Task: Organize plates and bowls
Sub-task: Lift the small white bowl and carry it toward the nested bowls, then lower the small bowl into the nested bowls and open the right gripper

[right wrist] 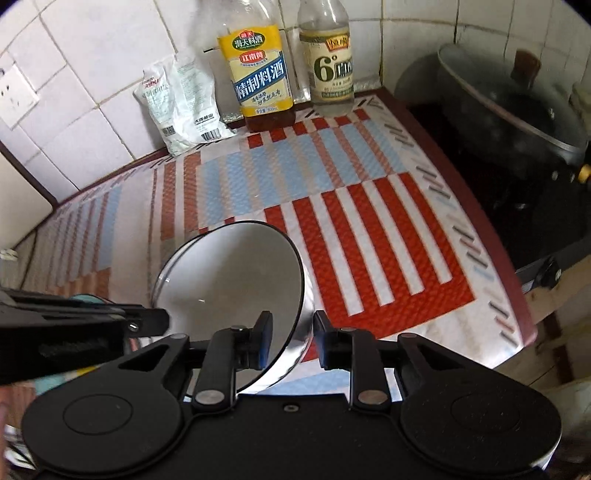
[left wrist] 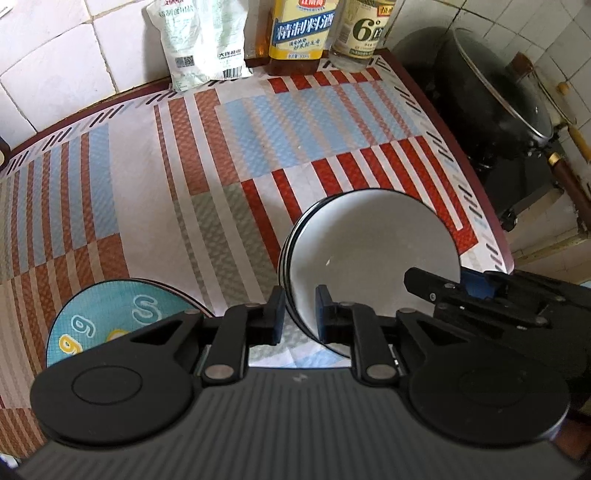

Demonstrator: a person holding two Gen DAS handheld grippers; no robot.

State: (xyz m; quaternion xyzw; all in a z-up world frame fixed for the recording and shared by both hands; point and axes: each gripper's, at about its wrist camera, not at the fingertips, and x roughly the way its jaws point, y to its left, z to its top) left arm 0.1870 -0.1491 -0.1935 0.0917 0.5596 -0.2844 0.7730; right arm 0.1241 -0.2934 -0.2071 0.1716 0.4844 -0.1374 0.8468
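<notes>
A stack of white bowls with black rims (left wrist: 369, 254) stands on the striped mat, near its right edge. My left gripper (left wrist: 300, 314) straddles the stack's near-left rim, one finger outside and one inside, with a gap at the pads. My right gripper (right wrist: 290, 339) straddles the right rim of the top bowl (right wrist: 236, 280) the same way. The right gripper also shows in the left wrist view (left wrist: 465, 288). A blue plate with numbers (left wrist: 107, 317) lies flat on the mat to the left of the bowls.
The mat (left wrist: 184, 184) covers a counter. A white bag (left wrist: 199, 40) and two bottles (left wrist: 299, 29) stand against the tiled back wall. A black lidded pot (left wrist: 498, 96) sits on a stove to the right. A wall socket (right wrist: 14, 96) is at far left.
</notes>
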